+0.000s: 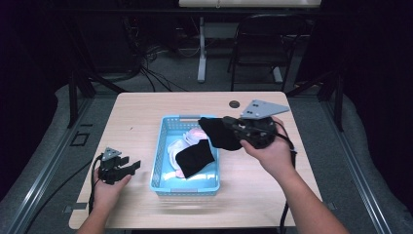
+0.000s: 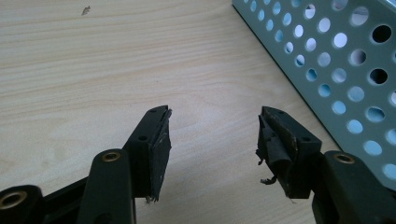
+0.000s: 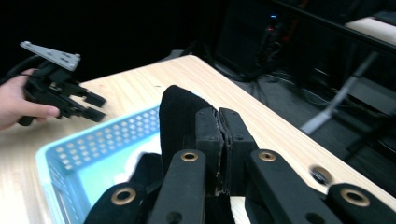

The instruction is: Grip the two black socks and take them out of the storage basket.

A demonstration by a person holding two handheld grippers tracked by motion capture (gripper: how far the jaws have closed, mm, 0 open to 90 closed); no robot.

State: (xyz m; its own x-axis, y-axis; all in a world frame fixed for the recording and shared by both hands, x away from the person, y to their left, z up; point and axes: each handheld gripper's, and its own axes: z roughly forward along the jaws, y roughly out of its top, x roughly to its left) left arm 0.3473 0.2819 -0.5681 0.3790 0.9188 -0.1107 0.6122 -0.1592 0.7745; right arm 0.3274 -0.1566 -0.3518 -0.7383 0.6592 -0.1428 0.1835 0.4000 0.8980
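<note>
A light blue perforated basket (image 1: 162, 146) sits mid-table and holds a black sock (image 1: 195, 157) and white and pink socks (image 1: 178, 146). My right gripper (image 1: 233, 127) hovers over the basket's right rim, shut on another black sock (image 1: 219, 134) that hangs from its jaws. In the right gripper view that black sock (image 3: 177, 112) drapes over the closed jaws, with the basket (image 3: 70, 154) below. My left gripper (image 1: 132, 165) rests open on the table left of the basket. Its fingertips (image 2: 156, 135) stand wide apart with bare wood between them, beside the basket wall (image 2: 336, 60).
The wooden table (image 1: 141, 112) has a round cable hole (image 1: 234, 104) near its far edge. A black chair (image 1: 265, 44) and a white stand leg (image 1: 201, 53) are on the floor beyond. Dark frame rails run along both sides.
</note>
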